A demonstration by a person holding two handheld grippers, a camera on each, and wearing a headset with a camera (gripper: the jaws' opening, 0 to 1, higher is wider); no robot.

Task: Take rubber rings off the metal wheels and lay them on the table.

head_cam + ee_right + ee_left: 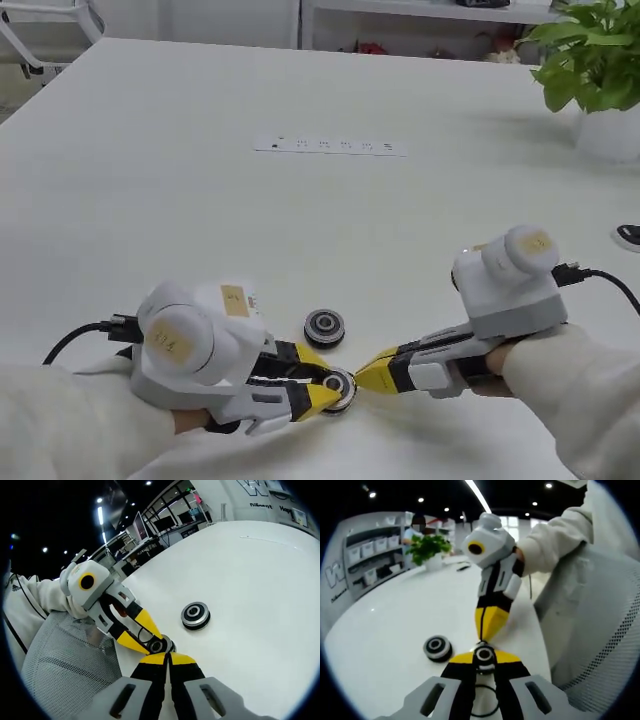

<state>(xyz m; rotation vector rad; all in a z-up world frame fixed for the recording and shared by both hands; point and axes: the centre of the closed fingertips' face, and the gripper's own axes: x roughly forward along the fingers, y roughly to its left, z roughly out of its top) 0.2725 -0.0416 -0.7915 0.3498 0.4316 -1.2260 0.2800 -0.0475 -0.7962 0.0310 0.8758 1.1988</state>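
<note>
Left claw [331,387] clamped on wheel [485,655], right claw [360,380] pinched shut (tips touching its rim)

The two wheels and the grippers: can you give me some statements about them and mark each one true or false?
The left gripper clamps a wheel between its jaws. True.
The second wheel is stacked on the first. False: it lies flat on the table, apart from both grippers.
The right gripper is wide open. False: its jaws are closed, tips at the held wheel.
A potted plant stands at the table's far right. True.
</note>
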